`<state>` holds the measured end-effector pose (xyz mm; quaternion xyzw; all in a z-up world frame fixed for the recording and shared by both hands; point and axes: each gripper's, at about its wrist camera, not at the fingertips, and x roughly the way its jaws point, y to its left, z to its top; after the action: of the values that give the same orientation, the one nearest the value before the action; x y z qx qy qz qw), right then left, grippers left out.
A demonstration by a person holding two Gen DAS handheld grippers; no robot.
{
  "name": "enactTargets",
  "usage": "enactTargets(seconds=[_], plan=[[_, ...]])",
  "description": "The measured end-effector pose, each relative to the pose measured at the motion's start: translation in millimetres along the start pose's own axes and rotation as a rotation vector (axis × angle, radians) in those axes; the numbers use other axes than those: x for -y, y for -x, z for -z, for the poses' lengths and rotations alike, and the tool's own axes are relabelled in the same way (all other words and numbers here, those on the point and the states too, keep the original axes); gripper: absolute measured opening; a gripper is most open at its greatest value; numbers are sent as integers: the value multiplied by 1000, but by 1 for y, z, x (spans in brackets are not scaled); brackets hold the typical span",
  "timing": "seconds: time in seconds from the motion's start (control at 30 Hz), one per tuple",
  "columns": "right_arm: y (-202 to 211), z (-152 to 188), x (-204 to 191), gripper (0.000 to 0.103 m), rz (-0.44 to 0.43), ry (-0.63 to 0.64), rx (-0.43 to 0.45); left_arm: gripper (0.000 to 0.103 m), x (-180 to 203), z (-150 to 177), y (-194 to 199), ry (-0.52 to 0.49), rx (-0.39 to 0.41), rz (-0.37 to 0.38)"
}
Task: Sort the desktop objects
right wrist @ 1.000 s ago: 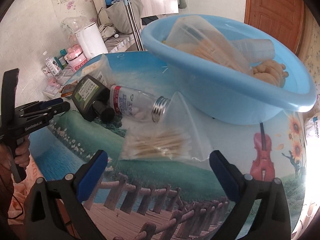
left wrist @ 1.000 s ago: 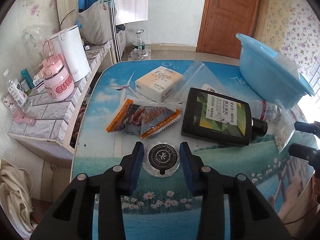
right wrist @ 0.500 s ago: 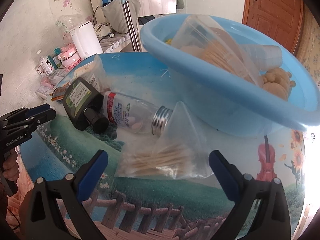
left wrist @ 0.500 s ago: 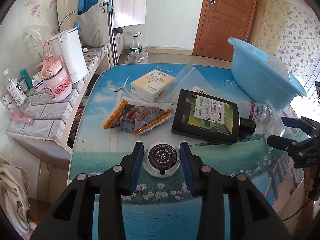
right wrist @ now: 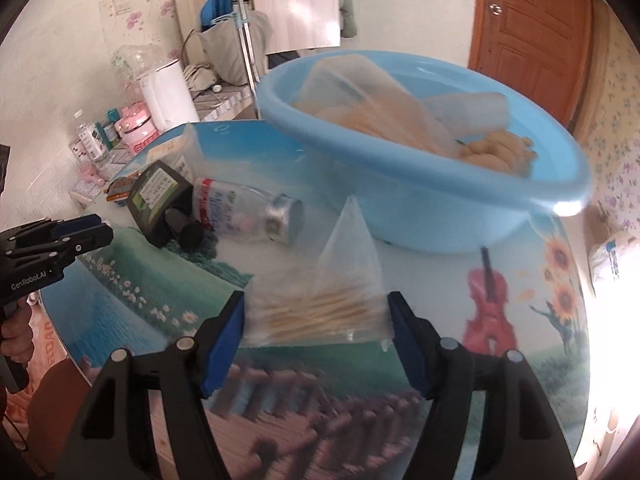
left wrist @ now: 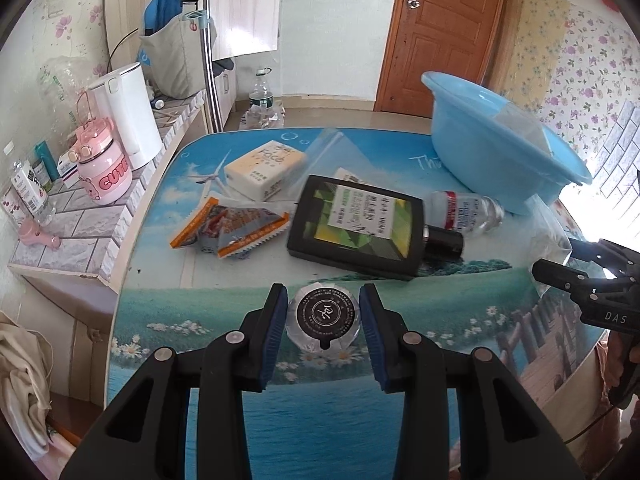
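Both grippers are the same build: chunky black plastic frames with cut-out windows, two fingers each, blue rubbery pads on the inner faces, and round silver pivot pins at the linkage joints. The left gripper (left wrist: 323, 330) shows four of those pins, same with the right gripper (right wrist: 316, 336). From the side, the left one carries white "GenRobot.AI" lettering, while the right one shows "DAS" in white. Each sits on a black pistol-style handle.

Daylight floods in from the right, blowing out that edge in both views. The right wrist view is motion-blurred, especially the basin (right wrist: 420, 200). Fisheye bending curves the table (left wrist: 160, 280); corners are black.
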<state>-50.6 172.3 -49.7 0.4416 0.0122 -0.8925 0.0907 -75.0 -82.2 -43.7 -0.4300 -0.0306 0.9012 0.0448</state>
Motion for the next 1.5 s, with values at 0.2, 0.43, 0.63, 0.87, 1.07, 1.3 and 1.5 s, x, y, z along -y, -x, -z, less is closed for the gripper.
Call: enactTargets(seconds=[0.2,0.43,0.63,0.87,1.07,1.3,1.5], plan=[[10,25,37,69,96,-81,-3,36,23,7,2,5,-7,20],[9,34,50,72,106,-110,52,36,50,14,1,-22,-27,44],[0,34,51,99,119,-71,73,36,57,15,0,-15,-26,34],[1,37,55,103,116,-64,88,37,61,13,1,-12,-26,17],[1,38,55,103,117,-63,89,37,64,11,2,-24,-26,17],[1,38,56,103,123,-69,88,37,56,8,11,-11,-10,17],[2,38,55,103,118,-64,91,37,62,4,17,-18,4,22]])
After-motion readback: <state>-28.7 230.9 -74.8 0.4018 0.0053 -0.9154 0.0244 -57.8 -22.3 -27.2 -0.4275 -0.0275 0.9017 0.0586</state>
